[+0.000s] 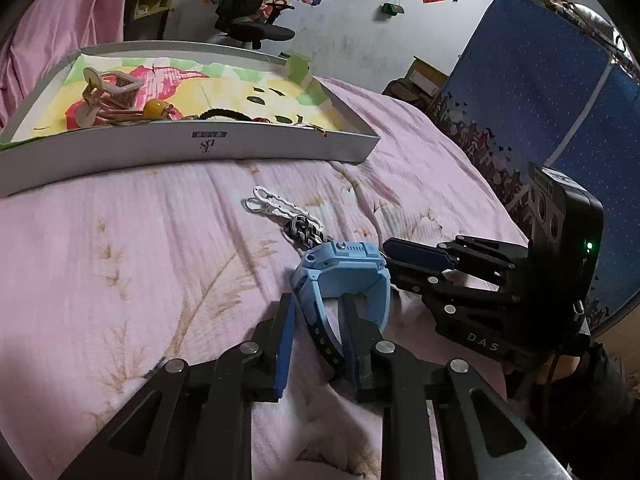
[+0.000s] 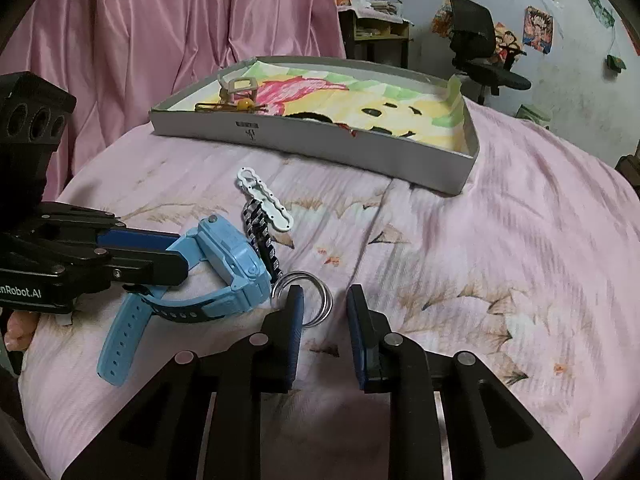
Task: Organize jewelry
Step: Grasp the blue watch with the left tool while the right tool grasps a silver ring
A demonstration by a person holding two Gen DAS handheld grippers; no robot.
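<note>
Left gripper [image 1: 318,334] straddles watch [image 1: 340,276] strap, jaws not quite pressed onto it; grasp step in hand. Right gripper [image 2: 325,312] spread, empty, key rings [image 2: 316,294] at left finger tip. Watch lies on bedspread [image 2: 480,260], chain [image 2: 260,232] and white clip [image 2: 264,200] at its 12 o'clock. Box [image 2: 320,140] farther, 12 o'clock, holds trinkets. Next move, my judgement: close on strap, lift clear of chain, carry to box.

Pink bedspread [image 2: 480,240]; pink curtain [image 2: 160,40]; black office chair [image 2: 476,40]; postered pale wall [image 1: 360,32].
</note>
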